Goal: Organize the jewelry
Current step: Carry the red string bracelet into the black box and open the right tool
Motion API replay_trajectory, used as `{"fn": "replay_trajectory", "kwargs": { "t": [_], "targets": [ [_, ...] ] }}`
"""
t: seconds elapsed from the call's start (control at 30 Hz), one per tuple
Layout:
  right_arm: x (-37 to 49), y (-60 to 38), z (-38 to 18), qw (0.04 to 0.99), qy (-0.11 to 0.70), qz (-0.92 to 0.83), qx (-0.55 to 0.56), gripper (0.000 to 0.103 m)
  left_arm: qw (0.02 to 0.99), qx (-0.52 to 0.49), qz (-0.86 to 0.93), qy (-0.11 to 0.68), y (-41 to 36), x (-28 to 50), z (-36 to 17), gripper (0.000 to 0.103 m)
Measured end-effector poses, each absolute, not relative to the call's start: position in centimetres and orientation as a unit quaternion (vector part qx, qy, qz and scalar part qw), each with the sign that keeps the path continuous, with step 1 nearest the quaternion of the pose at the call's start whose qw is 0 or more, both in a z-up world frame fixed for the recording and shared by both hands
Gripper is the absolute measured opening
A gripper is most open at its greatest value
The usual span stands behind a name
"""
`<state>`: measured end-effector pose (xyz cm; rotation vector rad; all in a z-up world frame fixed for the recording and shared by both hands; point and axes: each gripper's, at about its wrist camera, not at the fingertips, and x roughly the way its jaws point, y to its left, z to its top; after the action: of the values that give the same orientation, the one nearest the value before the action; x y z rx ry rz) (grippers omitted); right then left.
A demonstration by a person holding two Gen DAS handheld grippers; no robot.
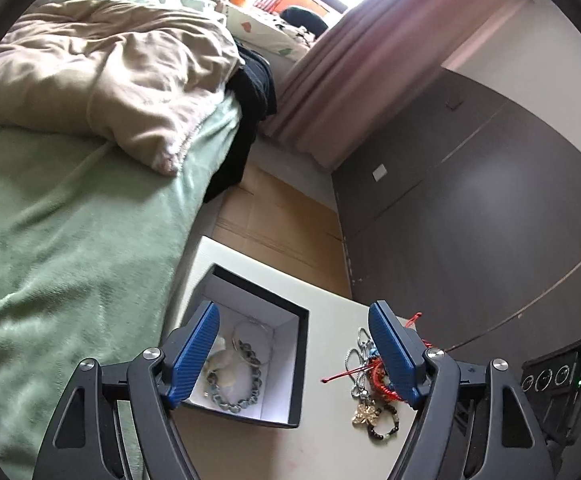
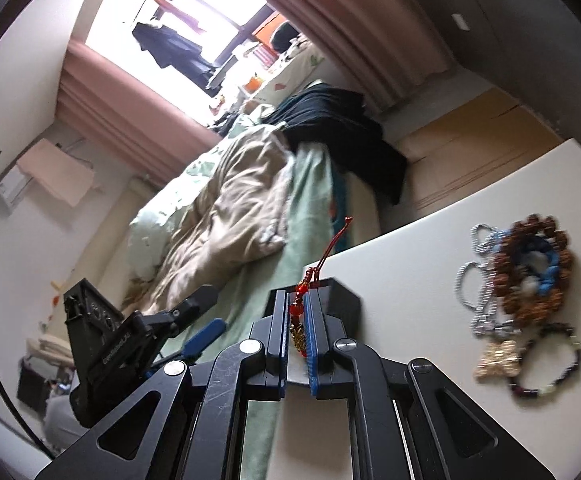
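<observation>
On the white table (image 1: pixel 250 448) stands a black box (image 1: pixel 303 364) with a white inside. In it lie a grey bead bracelet (image 1: pixel 236 398) and a thin silver bangle (image 1: pixel 252 334). My left gripper (image 1: pixel 293 306) hangs open over the box's right rim with nothing between its fingers. To its right is a pile of jewelry (image 1: pixel 366 392) with a gold butterfly charm (image 1: pixel 364 416). My right gripper (image 2: pixel 296 294) is shut on a red bead bracelet (image 2: pixel 295 308) with a gold charm, just before the black box (image 2: pixel 344 300). The jewelry pile (image 2: pixel 526 280) lies to its right.
A bed with a green sheet (image 1: pixel 50 248) and a beige quilt (image 1: pixel 110 72) runs along the table's left side. Dark wardrobe doors (image 1: pixel 490 208) stand on the right, wooden floor (image 1: pixel 282 216) lies between. A black power strip (image 1: pixel 550 376) sits at the table's right edge.
</observation>
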<state>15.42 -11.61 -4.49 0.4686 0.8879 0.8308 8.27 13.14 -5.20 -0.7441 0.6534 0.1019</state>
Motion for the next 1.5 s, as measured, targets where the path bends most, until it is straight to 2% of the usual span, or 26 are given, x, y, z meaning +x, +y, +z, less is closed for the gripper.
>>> {"fn": "replay_trajectory", "kwargs": {
  "t": [0.3, 0.33, 0.37, 0.43, 0.47, 0.6, 0.67, 0.73, 1.1, 1.13, 1.23, 1.5],
  "targets": [
    [15.8, -6.9, -5.9, 0.761, 0.418, 0.435, 0.24, 0.01, 0.88, -0.365, 0.078, 0.295, 15.5, 7.7, -4.8, 0.078],
    [15.8, -6.5, -6.1, 0.757, 0.418, 0.441, 0.24, 0.013, 0.879, -0.367, 0.078, 0.294, 15.6, 7.7, -4.9, 0.078],
    [15.7, -6.0, -6.2, 0.752, 0.425, 0.445, 0.236, 0.031, 0.878, -0.368, 0.079, 0.296, 15.5, 7.7, -5.0, 0.078],
    [15.5, -5.5, -6.5, 0.747, 0.441, 0.443, 0.224, 0.059, 0.879, -0.364, 0.079, 0.298, 15.2, 7.9, -5.0, 0.077],
    [15.3, -5.8, -6.5, 0.754, 0.438, 0.436, 0.222, 0.061, 0.88, -0.361, 0.08, 0.298, 15.0, 7.8, -4.9, 0.078],
    [15.1, -8.0, -5.9, 0.777, 0.435, 0.404, 0.211, 0.061, 0.889, -0.344, 0.074, 0.293, 13.6, 7.9, -4.4, 0.08],
    [15.3, -9.7, -5.5, 0.786, 0.431, 0.386, 0.218, 0.064, 0.894, -0.335, 0.07, 0.29, 12.6, 8.0, -4.2, 0.091],
    [15.5, -11.3, -5.2, 0.798, 0.431, 0.359, 0.222, 0.07, 0.899, -0.323, 0.068, 0.287, 11.6, 8.1, -4.0, 0.095],
    [16.6, -18.7, -4.7, 0.826, 0.435, 0.267, 0.239, 0.073, 0.911, -0.281, 0.037, 0.3, 5.3, 9.7, -4.4, 0.095],
    [16.7, -19.4, -4.7, 0.826, 0.437, 0.262, 0.24, 0.074, 0.912, -0.275, 0.033, 0.303, 4.7, 9.8, -4.4, 0.095],
    [16.6, -21.3, -4.6, 0.829, 0.437, 0.252, 0.24, 0.097, 0.915, -0.26, 0.021, 0.308, 2.9, 10.1, -4.5, 0.095],
    [16.5, -25.6, -4.6, 0.836, 0.441, 0.232, 0.229, 0.097, 0.92, -0.219, 0.005, 0.324, -0.6, 10.7, -5.1, 0.095]
  ]
}}
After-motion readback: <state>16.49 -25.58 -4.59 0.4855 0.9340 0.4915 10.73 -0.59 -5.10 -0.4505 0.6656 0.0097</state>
